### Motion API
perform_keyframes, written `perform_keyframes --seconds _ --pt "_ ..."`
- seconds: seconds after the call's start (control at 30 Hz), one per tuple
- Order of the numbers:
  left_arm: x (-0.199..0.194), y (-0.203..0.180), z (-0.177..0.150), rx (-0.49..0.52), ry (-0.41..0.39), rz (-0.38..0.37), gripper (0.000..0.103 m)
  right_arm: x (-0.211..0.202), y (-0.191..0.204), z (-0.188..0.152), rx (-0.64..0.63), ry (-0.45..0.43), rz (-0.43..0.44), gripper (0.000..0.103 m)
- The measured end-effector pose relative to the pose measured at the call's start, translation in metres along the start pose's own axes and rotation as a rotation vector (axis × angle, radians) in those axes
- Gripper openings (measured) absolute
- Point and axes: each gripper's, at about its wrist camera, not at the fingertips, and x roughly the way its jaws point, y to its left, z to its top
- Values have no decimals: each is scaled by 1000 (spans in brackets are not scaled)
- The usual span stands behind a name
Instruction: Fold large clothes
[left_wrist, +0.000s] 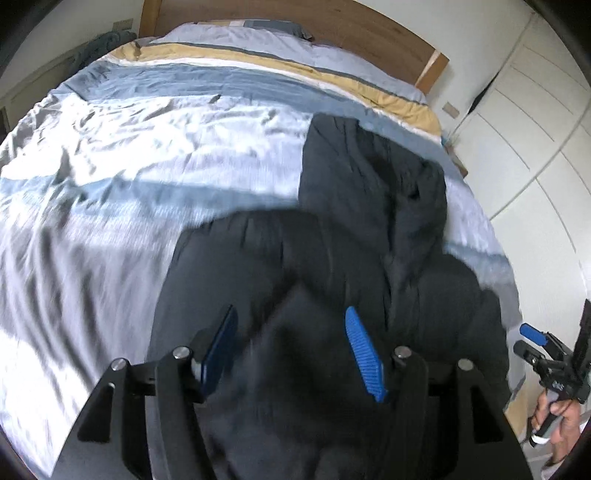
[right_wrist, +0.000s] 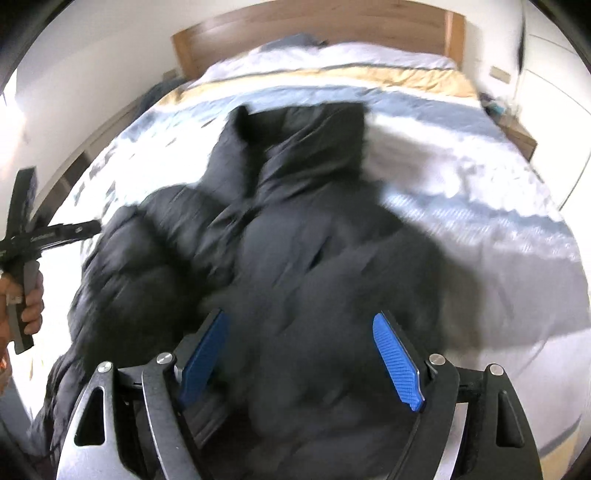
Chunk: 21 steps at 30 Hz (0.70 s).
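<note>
Both tongs, left (left_wrist: 291, 343) and right (right_wrist: 301, 350), gape wide, empty, above black jacket (right_wrist: 295, 236).

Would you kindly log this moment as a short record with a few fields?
garment: black puffy jacket, crumpled, not folded
surface: bed with striped duvet
left gripper: open, over the jacket's near part, nothing between the fingers
right gripper: open, over the jacket, nothing gripped
background: wooden headboard
image quality: motion blur in both views
</note>
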Motion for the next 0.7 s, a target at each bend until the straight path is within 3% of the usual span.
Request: perform_keyframes --seconds 0.07,0.2,0.33,0.43,0.53,0.7 --pt "19 5 31 3 -3 36 59 13 -18 25 22 -16 -11 80" --pt "60 13 88 -40 -9 10 59 52 -49 83 64 -75 -1 81" --pt "106 26 136 -228 -42 -156 59 95 -73 140 168 -132 51 84" --pt "139 27 150 -309 -58 -181 59 130 -83 173 258 -161 99 85" --pt "164 28 153 -376 -62 -263 59 157 -88 190 306 -164 115 86" --pt "192 17 155 -370 -53 -320 59 186 -90 201 334 -157 108 89"
